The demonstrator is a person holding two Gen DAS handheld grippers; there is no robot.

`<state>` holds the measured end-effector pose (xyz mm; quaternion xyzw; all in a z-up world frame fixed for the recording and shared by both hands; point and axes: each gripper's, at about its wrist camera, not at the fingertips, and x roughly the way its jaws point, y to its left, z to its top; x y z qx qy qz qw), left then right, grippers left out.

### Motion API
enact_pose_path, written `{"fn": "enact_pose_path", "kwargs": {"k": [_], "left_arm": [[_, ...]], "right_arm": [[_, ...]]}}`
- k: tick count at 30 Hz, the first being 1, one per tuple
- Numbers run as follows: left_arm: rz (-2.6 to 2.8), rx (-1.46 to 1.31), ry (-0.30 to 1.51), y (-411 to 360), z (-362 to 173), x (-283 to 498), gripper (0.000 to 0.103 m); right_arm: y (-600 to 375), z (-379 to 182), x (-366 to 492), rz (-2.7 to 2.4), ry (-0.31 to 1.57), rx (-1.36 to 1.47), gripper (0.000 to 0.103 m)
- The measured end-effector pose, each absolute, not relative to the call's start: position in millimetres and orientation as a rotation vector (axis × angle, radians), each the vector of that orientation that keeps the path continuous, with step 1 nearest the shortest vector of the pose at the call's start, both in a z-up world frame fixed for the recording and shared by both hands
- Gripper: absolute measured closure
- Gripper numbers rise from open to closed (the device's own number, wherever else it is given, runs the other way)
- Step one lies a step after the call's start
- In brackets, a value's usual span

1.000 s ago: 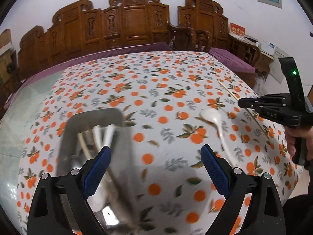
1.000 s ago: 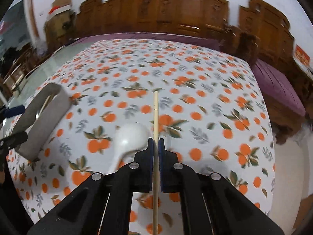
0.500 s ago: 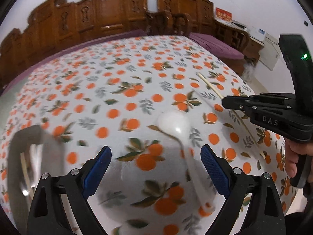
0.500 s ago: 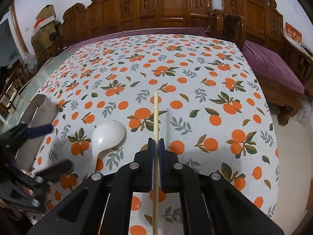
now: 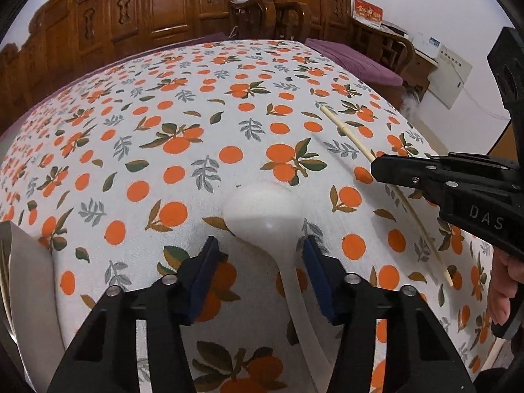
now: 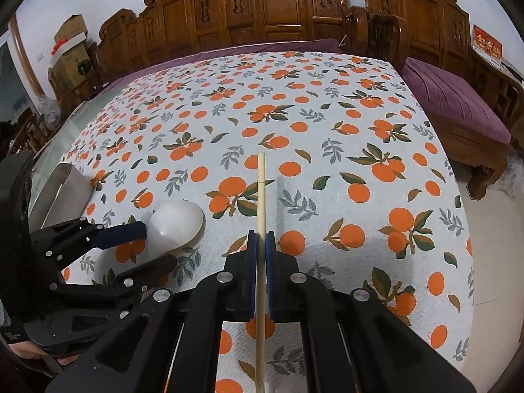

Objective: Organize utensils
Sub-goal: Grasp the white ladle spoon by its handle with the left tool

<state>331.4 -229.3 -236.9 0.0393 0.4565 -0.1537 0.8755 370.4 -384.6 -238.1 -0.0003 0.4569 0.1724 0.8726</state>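
On the orange-print bench [image 5: 229, 104], beside the metal holder [image 6: 62, 193], the left gripper [image 5: 258, 262] is closing its fingers around the neck of the smooth, likely slippery and brittle white spoon [image 5: 262, 213], while the right gripper [image 6: 261, 245] clamps the light, stiff chopstick [image 6: 261, 190] mid-length.

the tablecloth [image 5: 203, 104] is white, printed with orange fruits, dark green and brown leaves and grey sprigs. the spoon [image 5: 265, 213] is plain white. the chopstick [image 6: 261, 196] is pale cream. both grippers are black with blue pads [image 5: 204, 271]. the metal container [image 6: 62, 190] is silvery grey. the carved chairs [image 6: 278, 3] are reddish brown, the cushion [image 6: 455, 104] purple.
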Motion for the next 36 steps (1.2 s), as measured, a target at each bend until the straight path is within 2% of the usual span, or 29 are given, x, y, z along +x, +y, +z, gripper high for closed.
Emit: {"fn": "enact_pose_path", "kwargs": {"k": [3,5,6,7,12,36], "left_arm": [[-0.321,0.097,0.943,-231,-237,332,0.064],[-0.331,0.101,0.942,-231,-237,332,0.075],[-0.334,0.102,0.943,-232,-237,332,0.088],[-0.337,0.102,0.948,-231,-237,332,0.093],[-0.396,0.012,0.949,-221,-231,330,0.1],[-0.464,-0.012,0.854,-206,-186,311,0.1]], "right_arm": [[-384,-239,371,0.362,0.958,0.002,0.097],[-382,-241,371,0.36,0.964,-0.004,0.097],[-381,-242,371,0.36,0.966,-0.005,0.097],[-380,-242,371,0.362,0.967,-0.007,0.097],[-377,-242,371,0.367,0.966,-0.013,0.097],[-361,-243,372,0.338,0.968,-0.044,0.097]]}}
